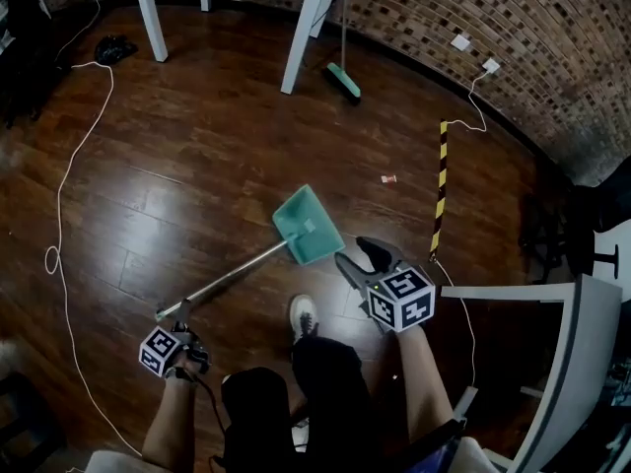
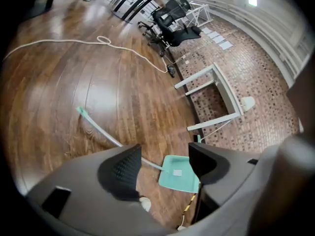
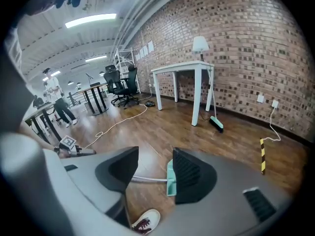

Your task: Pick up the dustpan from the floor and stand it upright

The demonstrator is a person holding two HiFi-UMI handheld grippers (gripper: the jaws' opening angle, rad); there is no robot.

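Note:
A teal dustpan (image 1: 308,227) lies flat on the wooden floor, its metal handle (image 1: 232,279) running down-left. My left gripper (image 1: 180,319) hovers by the handle's end, jaws open. In the left gripper view the dustpan (image 2: 178,173) and handle (image 2: 101,129) show on the floor beyond the open left gripper (image 2: 165,155), with nothing between the pads. My right gripper (image 1: 361,256) stands open just right of the pan. In the right gripper view the right gripper (image 3: 155,168) frames the pan's edge (image 3: 170,179) and handle (image 3: 146,180) without touching them.
The person's white shoe (image 1: 303,315) stands just below the pan. A broom (image 1: 343,79) leans by white table legs (image 1: 301,28). A white cable (image 1: 59,195) loops at the left. A yellow-black strip (image 1: 440,190) and a white desk (image 1: 582,343) are at the right.

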